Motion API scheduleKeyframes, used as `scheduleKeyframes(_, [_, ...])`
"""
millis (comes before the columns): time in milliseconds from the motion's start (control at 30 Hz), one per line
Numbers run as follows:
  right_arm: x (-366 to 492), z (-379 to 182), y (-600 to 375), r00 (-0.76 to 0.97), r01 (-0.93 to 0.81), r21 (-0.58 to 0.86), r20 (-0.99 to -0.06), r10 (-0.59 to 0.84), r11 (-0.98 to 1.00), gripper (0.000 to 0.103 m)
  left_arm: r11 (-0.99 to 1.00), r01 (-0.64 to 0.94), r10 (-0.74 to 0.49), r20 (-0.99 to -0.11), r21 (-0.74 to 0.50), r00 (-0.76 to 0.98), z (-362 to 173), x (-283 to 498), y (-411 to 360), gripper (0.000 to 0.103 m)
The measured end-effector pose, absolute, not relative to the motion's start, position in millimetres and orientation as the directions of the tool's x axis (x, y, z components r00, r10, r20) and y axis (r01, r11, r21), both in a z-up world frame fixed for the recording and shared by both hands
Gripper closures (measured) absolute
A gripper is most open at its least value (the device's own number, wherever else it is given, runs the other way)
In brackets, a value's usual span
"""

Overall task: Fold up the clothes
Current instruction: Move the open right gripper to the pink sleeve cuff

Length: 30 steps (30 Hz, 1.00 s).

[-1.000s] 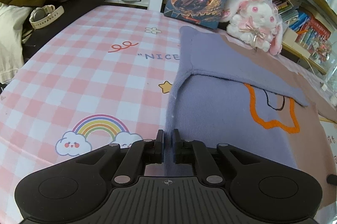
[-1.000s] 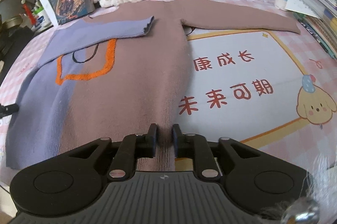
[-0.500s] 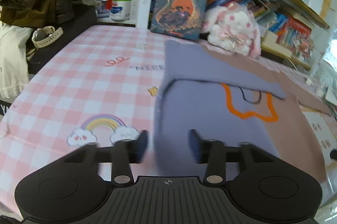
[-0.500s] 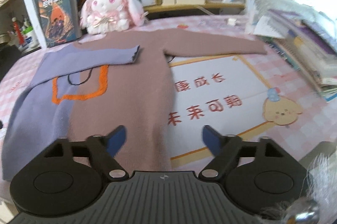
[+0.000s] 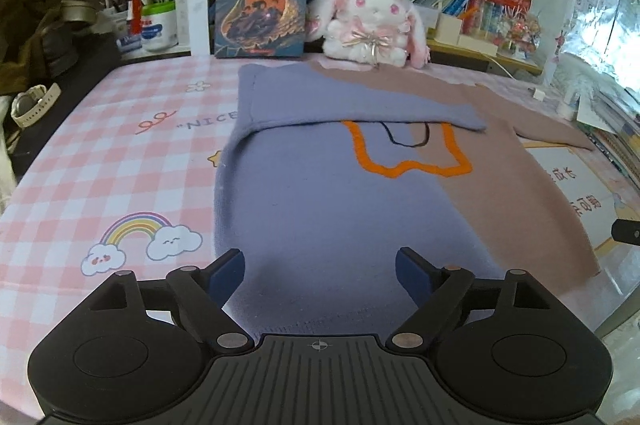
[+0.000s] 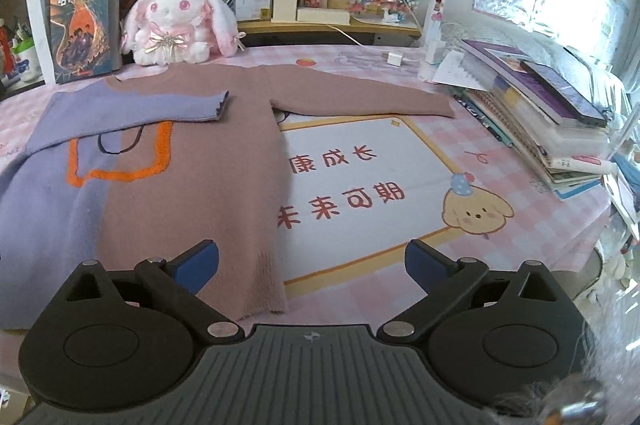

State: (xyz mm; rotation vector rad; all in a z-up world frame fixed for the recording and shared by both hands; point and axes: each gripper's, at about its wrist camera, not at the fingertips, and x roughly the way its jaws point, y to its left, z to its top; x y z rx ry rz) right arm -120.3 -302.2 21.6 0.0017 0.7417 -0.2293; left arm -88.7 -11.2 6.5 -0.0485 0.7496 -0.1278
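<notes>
— Lilac-and-mauve sweater (image 5: 340,209) is being left flat on the checked tablecloth (image 5: 104,161), lilac sleeve (image 6: 136,107) already folded across; both sets of jaws are opening, nothing held.

— Mauve sleeve (image 6: 360,97) is probably being targeted next; right gripper (image 6: 312,261), left gripper (image 5: 320,267) are best kept low.

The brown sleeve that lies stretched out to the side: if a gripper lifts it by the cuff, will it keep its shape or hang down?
Probably hang down: the sleeve is soft knit and lies flat like the folded purple sleeve. It looks light and may drag the sweater.
</notes>
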Motion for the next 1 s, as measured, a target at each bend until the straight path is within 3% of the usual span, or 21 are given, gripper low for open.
scheduleKeyframes(533, [-123, 19, -315, 0.689, 0.227, -0.101, -0.686, -0.233, 0.969, 0.002, 0.988, 0.109, -0.152, -0.698, -0.106, 0.700, -1, -82, -30, 0.017])
scheduleKeyframes(1000, [-78, 4, -361, 0.691, 0.158, -0.049, -0.708, -0.146, 0.986, 0.002, 0.999, -0.011, -0.028, -0.727, -0.049, 0.686, -4, -59, -71, 0.017])
